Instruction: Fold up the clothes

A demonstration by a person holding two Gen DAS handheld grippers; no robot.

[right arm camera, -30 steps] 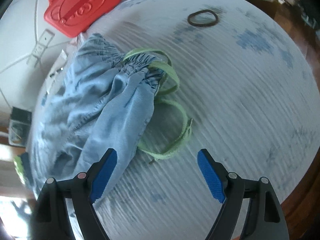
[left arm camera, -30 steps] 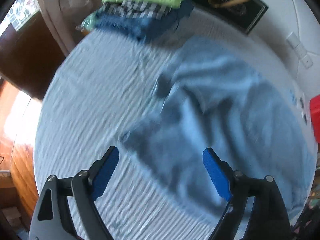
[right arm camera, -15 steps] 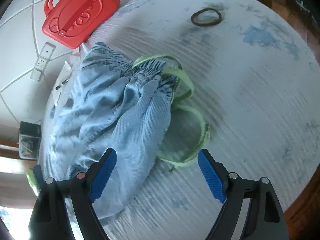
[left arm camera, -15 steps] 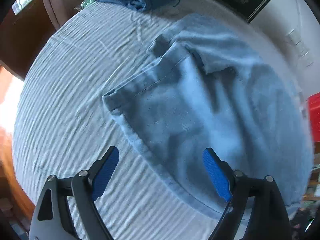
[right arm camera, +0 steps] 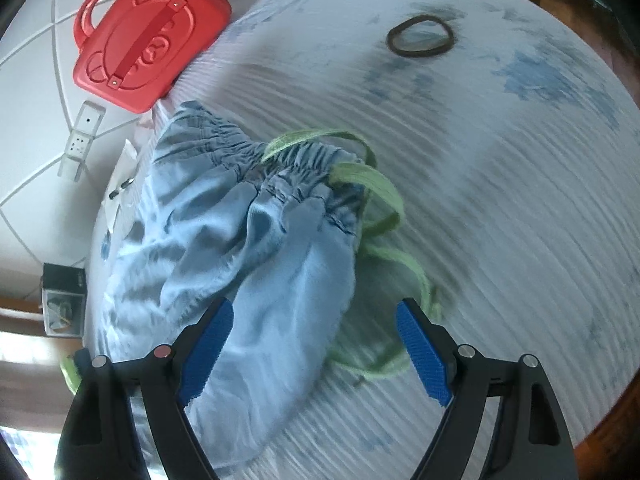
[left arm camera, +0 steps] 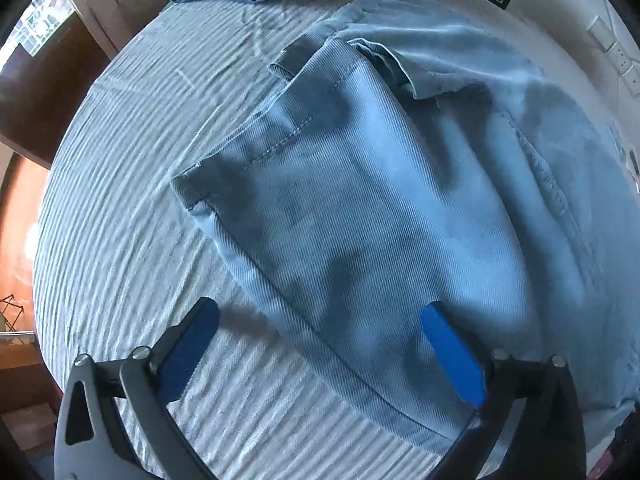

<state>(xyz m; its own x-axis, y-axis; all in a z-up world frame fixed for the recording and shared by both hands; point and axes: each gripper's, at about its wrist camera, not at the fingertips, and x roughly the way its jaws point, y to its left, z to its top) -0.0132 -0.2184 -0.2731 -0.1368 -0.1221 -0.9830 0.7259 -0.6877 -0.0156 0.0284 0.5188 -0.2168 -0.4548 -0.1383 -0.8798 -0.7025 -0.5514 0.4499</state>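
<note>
Shorts (left arm camera: 360, 208) lie rumpled on the striped cloth (left arm camera: 120, 200); long axis runs from the hem corner (left arm camera: 188, 196) near the left gripper (left arm camera: 320, 344) to the elastic waistband (right arm camera: 280, 164) ahead of the right gripper (right arm camera: 316, 344). Both grippers released, jaws wide, holding nothing. Left straddles the leg's side edge; right hovers over the waist end, green drawstring (right arm camera: 380, 208) just beside.

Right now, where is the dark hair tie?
In the right wrist view the hair tie lies alone on the striped cloth at upper right, beyond the shorts' green drawstring, right of the red case.
</note>
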